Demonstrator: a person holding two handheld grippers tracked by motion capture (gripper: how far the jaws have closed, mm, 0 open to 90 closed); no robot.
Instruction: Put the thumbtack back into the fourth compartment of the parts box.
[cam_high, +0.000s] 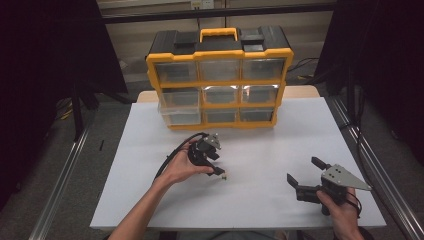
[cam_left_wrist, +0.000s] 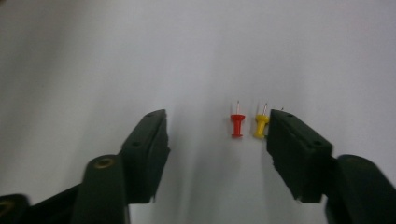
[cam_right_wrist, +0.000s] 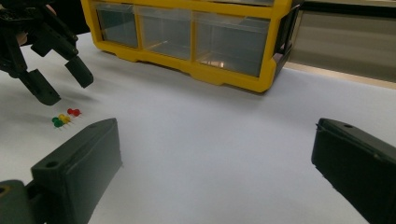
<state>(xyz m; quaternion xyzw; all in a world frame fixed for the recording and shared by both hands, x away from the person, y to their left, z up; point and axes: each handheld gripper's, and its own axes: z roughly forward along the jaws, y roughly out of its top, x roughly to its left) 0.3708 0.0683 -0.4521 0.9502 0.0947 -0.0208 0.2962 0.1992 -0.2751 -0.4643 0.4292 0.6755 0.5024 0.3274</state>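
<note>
1. Push pins lie in a short row on the white desk (cam_high: 280, 150), in front of a big yellow and black drawer cabinet (cam_high: 220, 80) that stands at the far edge.
2. That cabinet holds three rows of clear drawers and has a yellow handle on top.
3. The left gripper (cam_high: 221, 173) hangs just over the pins, held tilted downward. Its fingers (cam_left_wrist: 149, 140) are spread partway with bare desk between them, pinching nothing.
4. The right gripper (cam_high: 304, 172) rests well apart, near the right front of the desk, its fingers (cam_right_wrist: 79, 163) spread wide and empty, aimed toward the cabinet.
5. In the left gripper view, the red pin (cam_left_wrist: 237, 125) lies in the gap between the fingers, nearer the right-hand one, and touches neither.
6. The yellow pin (cam_left_wrist: 261, 126) lies just beside it, right at the edge of that finger.
7. Both lie flat and side by side, long axes parallel, metal points aimed away from the gripper and heads toward it.
8. A green pin (cam_right_wrist: 55, 121) ends the row in the right gripper view.
</note>
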